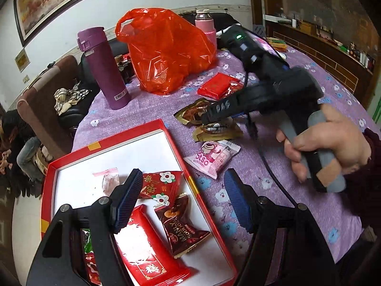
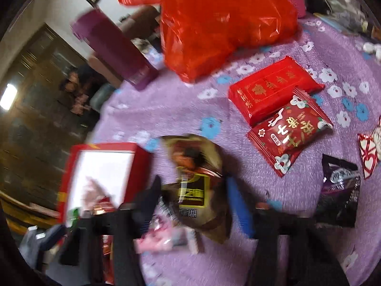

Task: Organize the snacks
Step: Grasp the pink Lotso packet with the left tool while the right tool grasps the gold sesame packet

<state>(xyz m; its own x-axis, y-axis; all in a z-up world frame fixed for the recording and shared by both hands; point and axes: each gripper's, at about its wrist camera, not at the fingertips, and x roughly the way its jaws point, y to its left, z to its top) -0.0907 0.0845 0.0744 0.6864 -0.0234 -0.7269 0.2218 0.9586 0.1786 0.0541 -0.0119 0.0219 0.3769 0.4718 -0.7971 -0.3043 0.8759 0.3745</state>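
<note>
Left gripper [image 1: 183,200], ribbed blue pads spread apart, above a shallow red cardboard box [image 1: 152,125] holding glossy foil-wrapped snacks [image 1: 147,245]. Right gripper [image 2: 193,202], fingers apart, straddles a crinkled gold packet [image 2: 197,166] on the purple flowered tablecloth [image 2: 166,102]; contact unclear through blur.

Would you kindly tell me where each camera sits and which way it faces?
Left wrist: on the left gripper, above the red box; shows the right hand holding the right gripper.
Right wrist: on the right gripper, low over the gold snack packet; only its own fingers show.
Shared: red box, gold snack packet, orange bag.
</note>
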